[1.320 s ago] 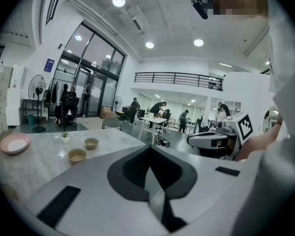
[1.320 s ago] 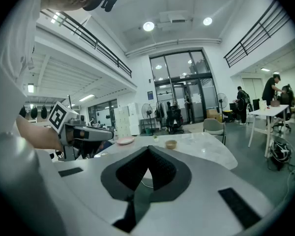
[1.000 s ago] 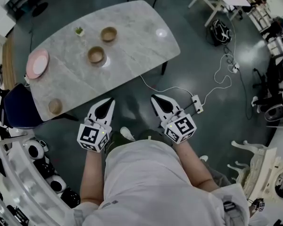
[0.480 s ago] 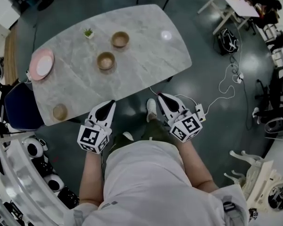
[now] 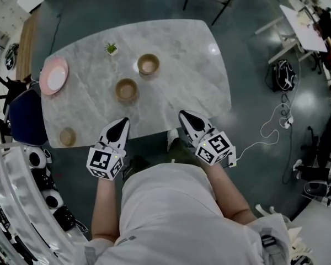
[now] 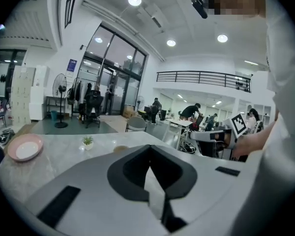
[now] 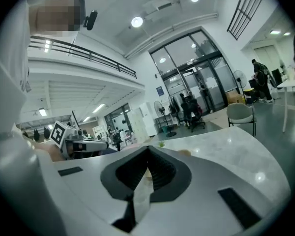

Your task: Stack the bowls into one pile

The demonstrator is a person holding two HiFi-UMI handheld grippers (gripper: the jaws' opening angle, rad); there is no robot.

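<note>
Three brown bowls stand apart on the marble table [image 5: 182, 54]: one bowl [image 5: 148, 64] towards the far side, a second bowl [image 5: 126, 89] in the middle, and a small bowl [image 5: 67, 136] at the near left corner. My left gripper [image 5: 123, 121] hovers at the table's near edge, shut and holding nothing, just this side of the middle bowl. My right gripper [image 5: 183, 114] is also shut and empty, at the near edge further right. In the left gripper view the shut left gripper [image 6: 149, 149] points across the tabletop. In the right gripper view the right gripper [image 7: 148, 150] does the same.
A pink plate [image 5: 54, 77] lies at the table's left end and a small potted plant [image 5: 111, 49] stands near the far bowl. A blue chair [image 5: 23, 115] sits at the left. A black bag [image 5: 284, 73] and a white cable [image 5: 270, 127] lie on the floor at the right.
The person has walked up to the table. Both grippers, still shut, have moved forward from over the floor to the table's near edge, and the bowls now appear closer.
</note>
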